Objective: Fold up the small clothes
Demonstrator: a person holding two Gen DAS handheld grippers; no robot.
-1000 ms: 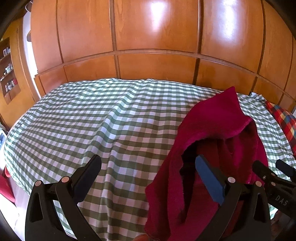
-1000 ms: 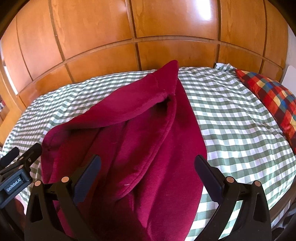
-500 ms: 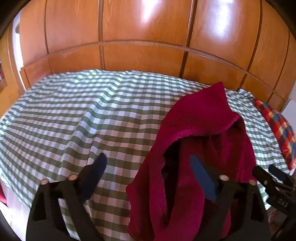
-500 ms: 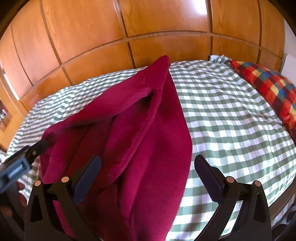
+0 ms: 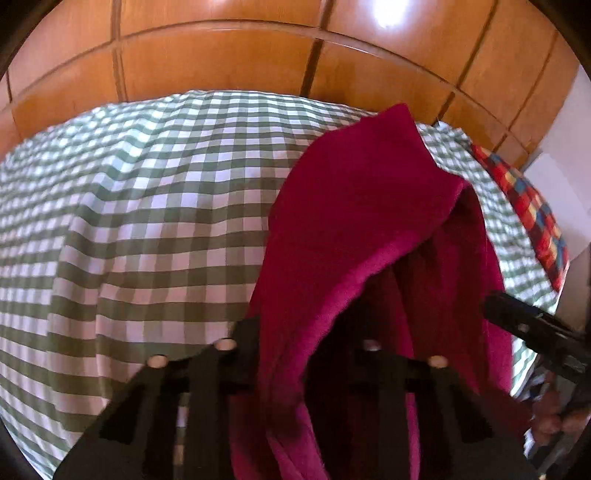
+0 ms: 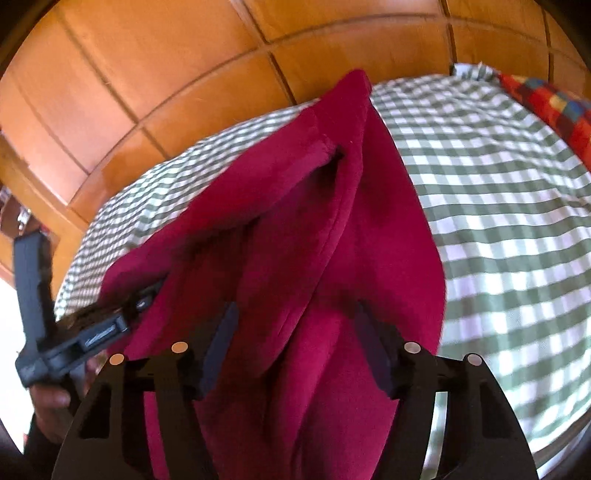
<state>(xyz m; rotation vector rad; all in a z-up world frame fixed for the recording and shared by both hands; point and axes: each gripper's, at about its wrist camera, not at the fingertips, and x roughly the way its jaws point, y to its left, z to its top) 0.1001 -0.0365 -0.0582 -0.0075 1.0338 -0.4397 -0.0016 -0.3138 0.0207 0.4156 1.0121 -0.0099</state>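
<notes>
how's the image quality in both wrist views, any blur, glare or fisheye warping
Left wrist view: soft motion blur on the dark red fleece garment and green-and-white checked bedspread; a glare spot on the glossy orange wooden panelling; the panel seams bow strongly. Right wrist view: blurrier, the multicoloured checked pillow smeared, black vignette in the corners.

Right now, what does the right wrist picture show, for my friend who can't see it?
A dark red fleece garment lies rumpled on a green checked bedspread, its near end between the right tool's half-closed jaws. The left tool pinches its left edge; wooden panels stand behind.
</notes>
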